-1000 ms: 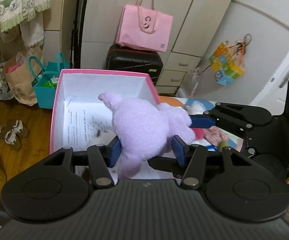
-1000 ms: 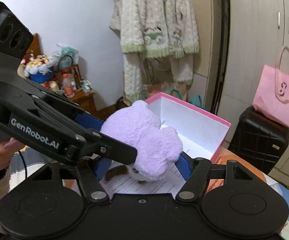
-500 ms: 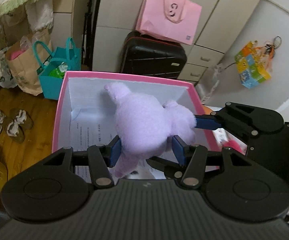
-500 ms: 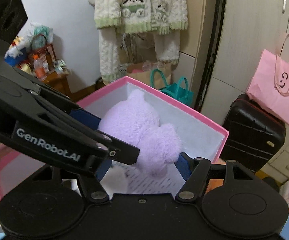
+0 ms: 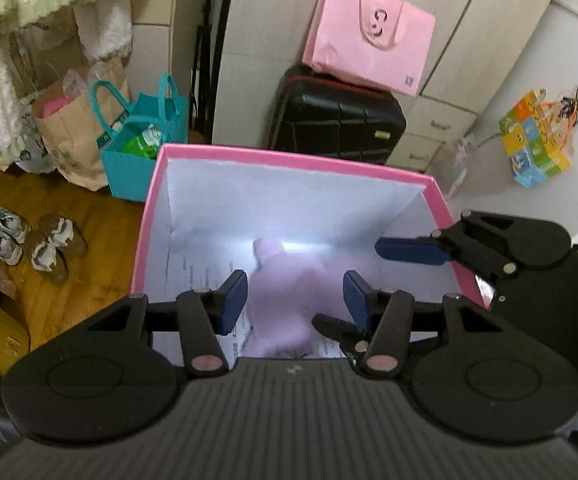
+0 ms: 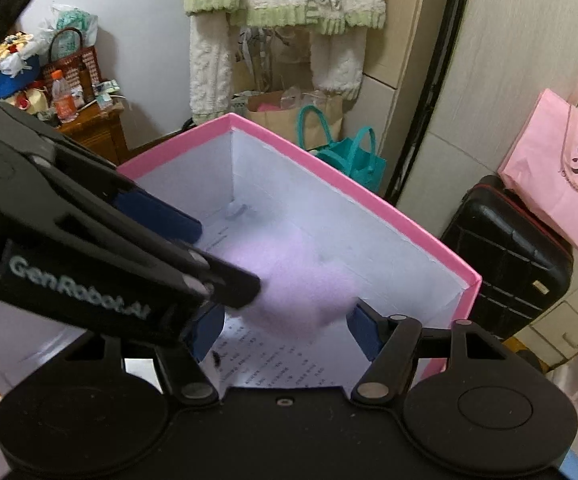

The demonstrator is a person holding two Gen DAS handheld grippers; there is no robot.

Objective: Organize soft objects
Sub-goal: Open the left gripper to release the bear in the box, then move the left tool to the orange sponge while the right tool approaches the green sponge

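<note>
A purple plush toy (image 5: 285, 300) lies blurred inside the pink box with white walls (image 5: 289, 158), on printed paper. It also shows in the right wrist view (image 6: 289, 280) inside the same box (image 6: 369, 196). My left gripper (image 5: 295, 294) is open above the box, its blue pads clear of the toy. My right gripper (image 6: 285, 328) is open too, also over the box, with the left gripper's arm crossing in front of it. Its blue pad (image 5: 409, 250) shows in the left wrist view.
Behind the box stand a black suitcase (image 5: 337, 120) with a pink paper bag (image 5: 369, 36), a teal bag (image 5: 141, 136) and a brown paper bag (image 5: 69, 128). Shoes (image 5: 29, 248) lie on the wooden floor. Knitwear (image 6: 281, 20) hangs on the wall.
Both grippers opened and let go of the purple toy, which dropped from between the fingers into the pink box. Both grippers moved forward over the box.
</note>
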